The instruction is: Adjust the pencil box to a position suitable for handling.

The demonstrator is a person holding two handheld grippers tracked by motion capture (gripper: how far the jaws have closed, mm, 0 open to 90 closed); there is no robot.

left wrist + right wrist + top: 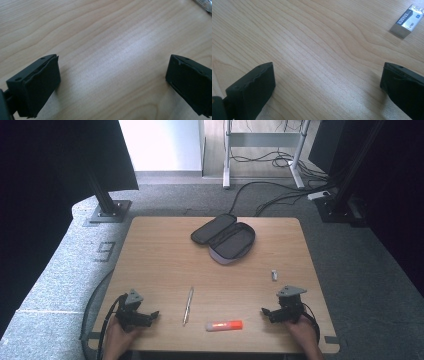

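Observation:
An open dark pencil case (pixel 223 239) lies at the far middle of the wooden table (pixel 160 255). A silver pen (pixel 188 305) lies near the front, left of centre, and its end shows in the left gripper view (pixel 205 5). An orange marker (pixel 224 325) lies by the front edge. A small white eraser (pixel 274 275) sits at the right and also shows in the right gripper view (pixel 408 21). My left gripper (pixel 152 315) (pixel 112 85) rests at the front left, open over bare wood. My right gripper (pixel 266 312) (pixel 327 87) rests at the front right, open, with nothing between its jaws.
Around the table is grey carpet with black stand bases (pixel 107 212) at the far left and far right. Cables (pixel 280 195) run across the floor behind the table. A desk frame (pixel 262 150) stands further back.

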